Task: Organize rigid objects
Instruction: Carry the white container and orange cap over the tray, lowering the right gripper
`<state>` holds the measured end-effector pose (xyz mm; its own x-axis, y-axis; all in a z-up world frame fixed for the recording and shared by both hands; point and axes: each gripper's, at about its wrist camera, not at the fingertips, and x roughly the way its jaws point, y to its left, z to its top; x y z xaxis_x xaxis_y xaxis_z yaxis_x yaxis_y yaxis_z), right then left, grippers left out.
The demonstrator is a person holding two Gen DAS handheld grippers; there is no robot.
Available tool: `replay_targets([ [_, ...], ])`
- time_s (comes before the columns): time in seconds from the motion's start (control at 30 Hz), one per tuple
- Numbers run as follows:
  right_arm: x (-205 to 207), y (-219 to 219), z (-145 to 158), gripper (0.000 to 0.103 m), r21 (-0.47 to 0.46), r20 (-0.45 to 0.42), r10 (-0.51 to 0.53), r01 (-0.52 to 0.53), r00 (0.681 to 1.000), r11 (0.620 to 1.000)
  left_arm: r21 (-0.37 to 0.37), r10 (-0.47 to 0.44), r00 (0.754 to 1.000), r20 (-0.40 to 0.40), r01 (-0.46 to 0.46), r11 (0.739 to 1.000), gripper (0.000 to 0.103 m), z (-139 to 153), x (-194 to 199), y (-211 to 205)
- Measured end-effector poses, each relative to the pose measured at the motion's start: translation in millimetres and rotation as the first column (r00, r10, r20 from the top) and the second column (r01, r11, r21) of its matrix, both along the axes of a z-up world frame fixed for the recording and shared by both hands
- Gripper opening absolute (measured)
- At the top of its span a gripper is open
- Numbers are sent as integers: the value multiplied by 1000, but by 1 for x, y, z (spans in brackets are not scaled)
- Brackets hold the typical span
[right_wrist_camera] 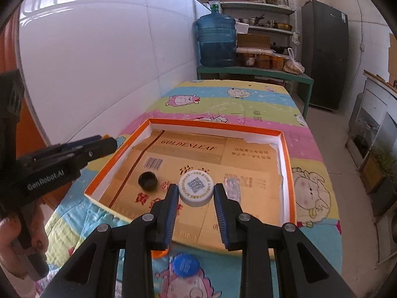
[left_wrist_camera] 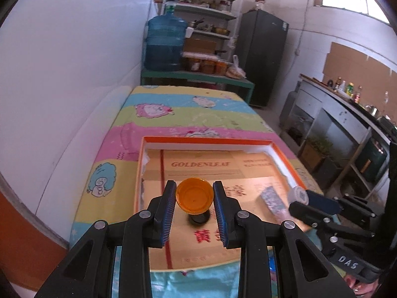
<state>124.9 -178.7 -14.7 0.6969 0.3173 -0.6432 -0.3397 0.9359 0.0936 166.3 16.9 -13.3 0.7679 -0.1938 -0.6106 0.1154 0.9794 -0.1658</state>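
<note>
Your left gripper [left_wrist_camera: 194, 196] pinches the orange cap [left_wrist_camera: 194, 195] above the tray [left_wrist_camera: 208, 139], over the black cap [right_wrist_camera: 148, 180] lying inside. Let go from here and it may bounce or land on that one. Your right gripper [right_wrist_camera: 196, 190] clamps the white cap [right_wrist_camera: 196, 190], seemingly by its rim, so it could slip. A blue cap [right_wrist_camera: 185, 265] waits outside on the cloth.

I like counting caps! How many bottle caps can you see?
4: orange cap in left hand-held gripper, white cap in right hand-held gripper, black cap in the box, blue cap outside. More may be hidden.
</note>
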Motion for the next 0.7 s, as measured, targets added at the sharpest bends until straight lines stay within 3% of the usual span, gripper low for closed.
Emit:
replay_targets([
  [0.37,54,16,-11,30,57,-14,-14,15,1000,998,-3,51,996,-70,-51,999,31,-42,34,17],
  [0.7,53,13,-34,30,37,-20,-23,24,1000,999,76,60,995,-82,-54,996,31,-61,38,9],
])
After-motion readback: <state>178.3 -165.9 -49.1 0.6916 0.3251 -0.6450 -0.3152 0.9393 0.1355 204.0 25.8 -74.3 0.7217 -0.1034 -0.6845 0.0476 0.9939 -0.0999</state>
